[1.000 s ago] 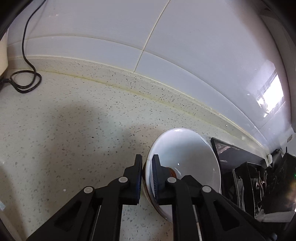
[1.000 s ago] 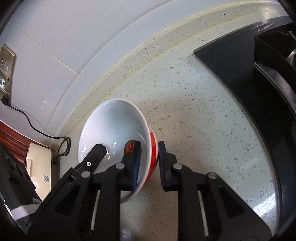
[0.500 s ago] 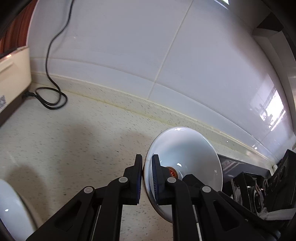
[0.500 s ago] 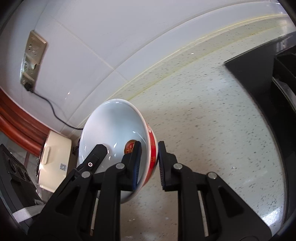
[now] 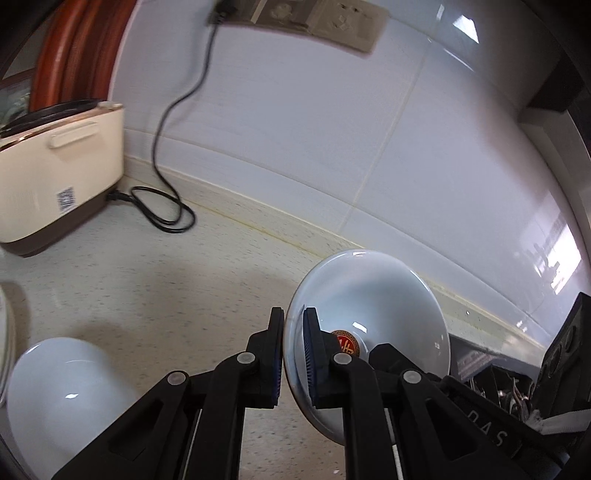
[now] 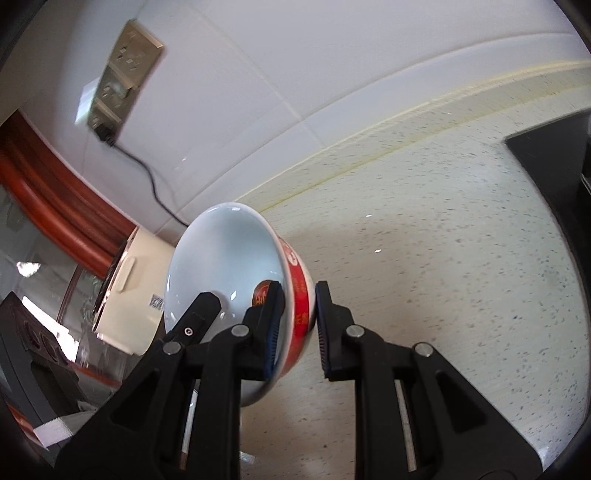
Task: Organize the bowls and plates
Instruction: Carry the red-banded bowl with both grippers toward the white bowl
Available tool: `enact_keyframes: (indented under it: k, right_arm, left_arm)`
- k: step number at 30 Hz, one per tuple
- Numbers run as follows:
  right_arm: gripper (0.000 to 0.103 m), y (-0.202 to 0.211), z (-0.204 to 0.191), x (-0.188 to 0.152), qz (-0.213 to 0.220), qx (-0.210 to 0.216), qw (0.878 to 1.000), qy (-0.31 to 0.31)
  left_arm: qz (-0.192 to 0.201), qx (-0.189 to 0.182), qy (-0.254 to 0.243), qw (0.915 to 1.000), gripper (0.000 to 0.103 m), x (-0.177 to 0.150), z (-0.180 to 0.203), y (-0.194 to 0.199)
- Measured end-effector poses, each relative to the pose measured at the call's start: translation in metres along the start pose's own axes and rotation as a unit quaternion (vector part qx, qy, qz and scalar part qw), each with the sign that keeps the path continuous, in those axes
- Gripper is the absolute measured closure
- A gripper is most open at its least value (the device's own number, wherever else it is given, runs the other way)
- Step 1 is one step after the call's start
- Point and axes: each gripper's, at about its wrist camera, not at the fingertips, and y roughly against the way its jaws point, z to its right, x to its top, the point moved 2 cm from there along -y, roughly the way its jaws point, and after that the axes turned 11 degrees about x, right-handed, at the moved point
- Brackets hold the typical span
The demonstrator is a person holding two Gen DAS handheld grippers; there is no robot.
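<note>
A white bowl [image 5: 369, 295] with a red outside band and a red seal in its bottom is held in the air above the speckled counter [image 5: 147, 280]. My left gripper [image 5: 293, 354] is shut on its left rim. My right gripper [image 6: 299, 325] is shut on its right rim, where the bowl [image 6: 229, 266] and its red band show. The bowl is tilted toward the left. A second white bowl [image 5: 59, 391] sits on the counter at the lower left of the left wrist view.
A cream appliance [image 5: 55, 173] stands at the left against the tiled wall, its black cord [image 5: 166, 206] running up to a wall socket [image 5: 325, 18]. A black dish rack [image 5: 517, 391] lies at the right. The edge of another white dish [image 5: 5, 332] shows at far left.
Both grippers have lifted the bowl and carried it to the left. The appliance, the socket and the second white bowl have come into view.
</note>
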Motion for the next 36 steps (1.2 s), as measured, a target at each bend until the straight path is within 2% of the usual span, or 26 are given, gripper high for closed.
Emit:
enact_keyframes:
  k: [17,23,30,36]
  right_arm:
    - [0.082,-0.008,-0.049,-0.022,-0.03,0.068,0.995,0.058]
    - [0.082,-0.016,-0.071,-0.039,-0.051,0.077,0.991,0.092]
    - [0.081,-0.024,-0.09,-0.057,-0.083,0.09,0.985,0.121]
    - [0.081,-0.038,-0.103,-0.074,-0.136,0.078,0.976,0.151]
  left_arm:
    - [0.075,0.047,0.036,0.9954,0.092,0.005,-0.049,0.051]
    - [0.081,0.049,0.068,0.9932,0.091,0.006,-0.076,0.068]
    - [0.088,0.066,0.076,0.991,0.091,-0.001,-0.101,0.08]
    - [0.053,0.073,0.084,0.9924,0.091,-0.009,-0.127,0.08]
